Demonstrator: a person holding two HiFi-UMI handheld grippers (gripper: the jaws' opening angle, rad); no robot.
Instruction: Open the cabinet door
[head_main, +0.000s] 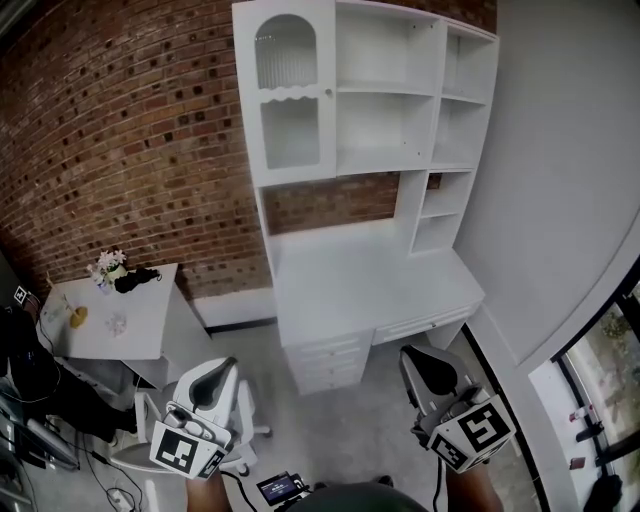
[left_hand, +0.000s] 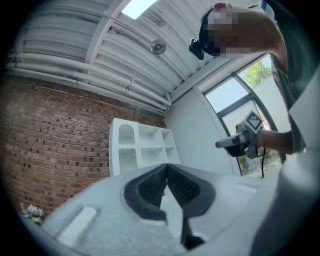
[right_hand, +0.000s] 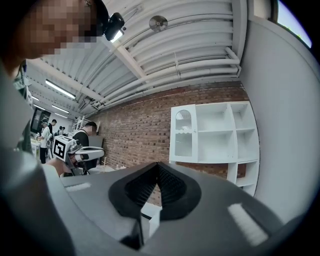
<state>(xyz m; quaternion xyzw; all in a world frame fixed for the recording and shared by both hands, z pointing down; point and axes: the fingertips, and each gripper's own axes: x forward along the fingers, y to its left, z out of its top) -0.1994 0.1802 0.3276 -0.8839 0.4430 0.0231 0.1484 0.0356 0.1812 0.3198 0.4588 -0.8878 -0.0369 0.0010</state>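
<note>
A tall white shelf unit stands against the brick wall. Its cabinet door (head_main: 290, 95) at the upper left has an arched ribbed pane, is closed, and carries a small knob (head_main: 328, 93) on its right edge. Both grippers hang low and well short of it, over the floor in front of the desk. My left gripper (head_main: 222, 366) is shut and empty, as is my right gripper (head_main: 415, 358). In the left gripper view the jaws meet at the tip (left_hand: 166, 168), with the door (left_hand: 125, 146) far beyond. The right gripper view shows its tip (right_hand: 158, 167) shut and the door (right_hand: 183, 134) far off.
A white desk top (head_main: 360, 285) with drawers (head_main: 325, 362) sits below the shelves. To the left stands a small white table (head_main: 140, 325) with flowers (head_main: 108, 265). A grey wall (head_main: 560, 180) runs along the right. Cables and equipment lie at the lower left (head_main: 40, 420).
</note>
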